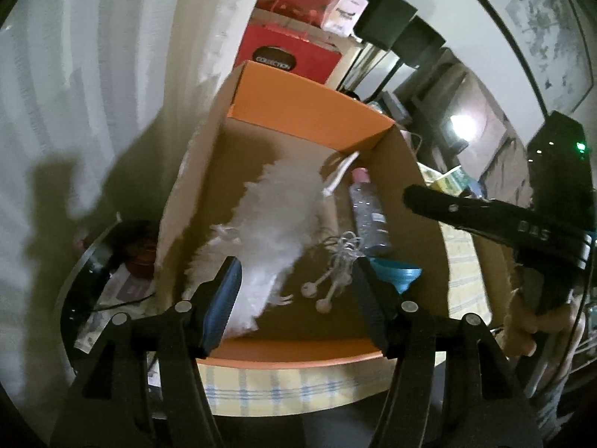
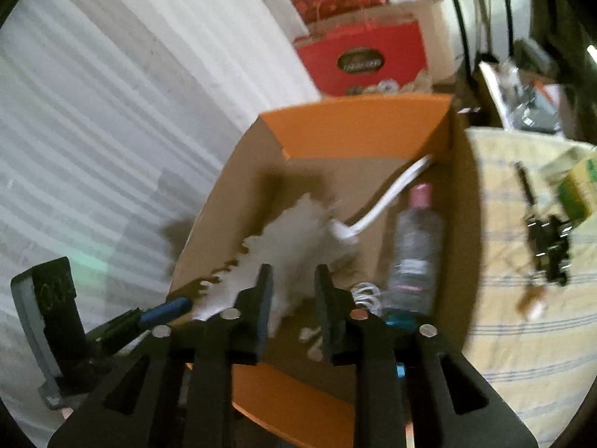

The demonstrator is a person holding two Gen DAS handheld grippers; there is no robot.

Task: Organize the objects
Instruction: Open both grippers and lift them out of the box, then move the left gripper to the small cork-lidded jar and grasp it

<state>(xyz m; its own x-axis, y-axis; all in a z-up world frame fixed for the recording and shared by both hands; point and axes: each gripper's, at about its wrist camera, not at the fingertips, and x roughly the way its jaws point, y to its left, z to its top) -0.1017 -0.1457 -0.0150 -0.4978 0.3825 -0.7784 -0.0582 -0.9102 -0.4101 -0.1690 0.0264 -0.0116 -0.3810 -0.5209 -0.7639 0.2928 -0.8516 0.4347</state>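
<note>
An open cardboard box [image 1: 418, 186] with orange flaps stands on a checked cloth. Inside it lie a white feathery duster [image 1: 276, 216] with a white handle [image 2: 388, 194], a clear bottle with a pink cap [image 1: 367, 209], tangled white earphones [image 1: 335, 261] and a blue funnel [image 1: 399, 274]. My left gripper [image 1: 296, 283] hangs open over the box's near end, with the duster's fluff lying below its left finger and touching no pad. My right gripper [image 2: 294, 287] stands a little open above the duster [image 2: 298, 231], gripping nothing. The bottle [image 2: 416, 246] lies to its right.
Red gift boxes [image 1: 291, 56] are stacked behind the box against a white wall. Black binder clips [image 2: 552, 250] and a green-yellow carton [image 2: 578, 186] lie on the checked cloth [image 2: 522, 336] to the right. A round dark side table [image 1: 97, 283] with clutter sits at left.
</note>
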